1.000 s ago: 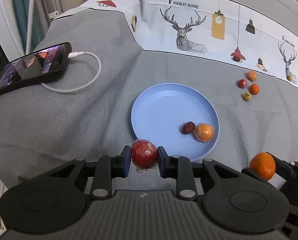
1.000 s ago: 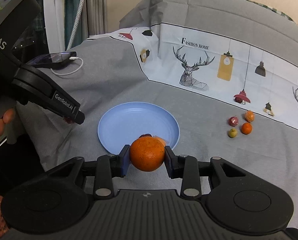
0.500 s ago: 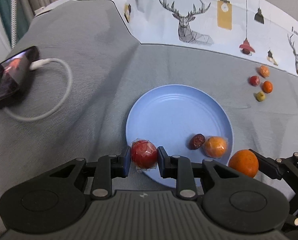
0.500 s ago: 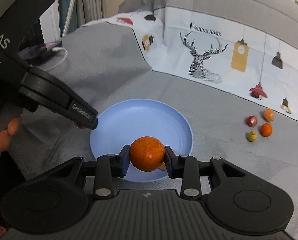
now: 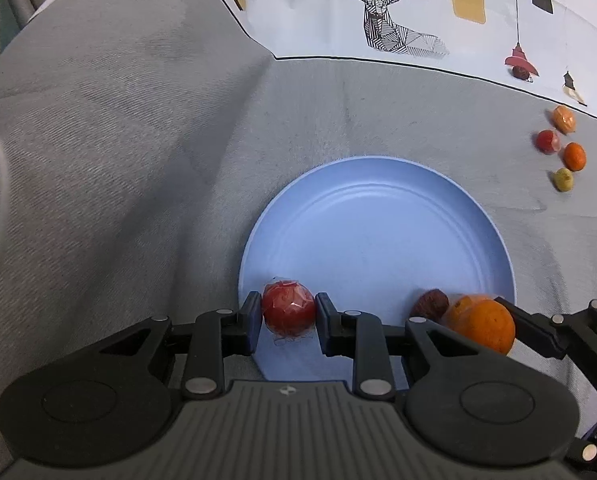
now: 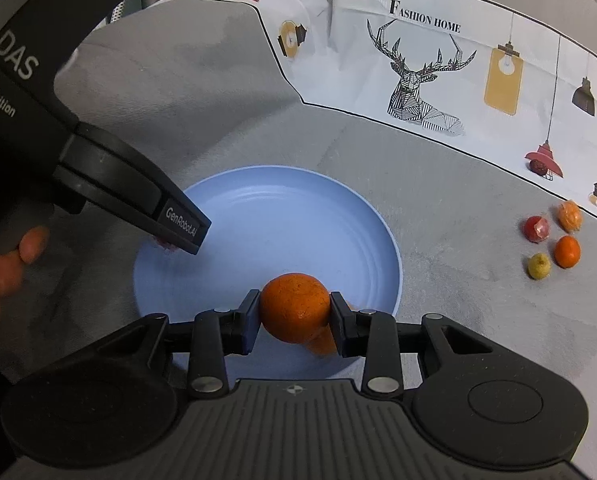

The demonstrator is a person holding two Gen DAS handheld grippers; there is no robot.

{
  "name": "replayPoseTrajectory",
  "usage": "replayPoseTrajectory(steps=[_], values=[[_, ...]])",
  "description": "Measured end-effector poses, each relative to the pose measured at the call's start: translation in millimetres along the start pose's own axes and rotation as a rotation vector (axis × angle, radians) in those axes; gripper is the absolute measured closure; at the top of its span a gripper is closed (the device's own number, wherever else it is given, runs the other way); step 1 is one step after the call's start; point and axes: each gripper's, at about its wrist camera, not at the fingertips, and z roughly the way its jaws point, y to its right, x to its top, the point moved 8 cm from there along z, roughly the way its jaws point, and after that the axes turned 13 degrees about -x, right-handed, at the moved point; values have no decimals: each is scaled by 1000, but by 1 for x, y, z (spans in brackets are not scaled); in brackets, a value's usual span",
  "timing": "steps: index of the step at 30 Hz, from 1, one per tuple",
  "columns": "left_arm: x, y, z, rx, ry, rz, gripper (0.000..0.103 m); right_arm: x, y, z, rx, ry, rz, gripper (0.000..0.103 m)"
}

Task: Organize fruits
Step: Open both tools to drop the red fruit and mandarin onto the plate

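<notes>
Wrapped red fruit clamped in left tool, orange in right tool, above blue plate.

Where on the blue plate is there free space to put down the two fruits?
The plate's middle and far half are bare. Its near right edge is crowded: a dark red fruit and a wrapped orange fruit. Left gripper holds a red fruit; right gripper an orange.

Home bedroom: bed under grey bedding, deer-print "Fashion Home" sheet, curtains behind.
</notes>
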Motion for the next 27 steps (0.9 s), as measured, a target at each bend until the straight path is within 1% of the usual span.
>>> replayPoseTrajectory(steps=[1, 2, 3, 4, 5, 6, 8, 12, 17, 21, 24, 27], values=[[2, -1, 1, 6, 7, 3, 68, 1, 0, 0, -1, 10, -5, 64], [4, -1, 2, 5, 14, 9, 56, 3, 0, 2, -1, 15, -7, 64], [7, 0, 2, -11, 23, 15, 33, 5, 1, 3, 2, 18, -9, 55], [9, 1, 0, -19, 34, 17, 19, 8, 2, 3, -1, 23, -9, 47], [11, 1, -4, -13, 53, 14, 2, 11, 4, 2, -12, 36, -6, 32], [12, 2, -9, -27, 81, 10, 2, 12, 7, 0, -25, 49, -5, 20], [12, 6, -16, -41, 97, 17, 0, 14, 10, -7, -39, 69, -21, 15], [2, 11, -25, -32, 75, 44, 0, 3, 15, -30, -35, 47, -41, 8], [-30, 14, -48, -39, 51, 20, 0, -21, 18, -68, -16, 5, -34, 3], [-57, 15, -70, -25, 43, 10, 0, -35, 16, -98, 1, -6, -7, 1], [-73, 17, -87, -18, 52, -4, 0, -40, 15, -117, -3, 17, 6, 1], [-84, 19, -103, -8, 69, -9, 0, -38, 16, -132, -16, 60, 8, 1]])
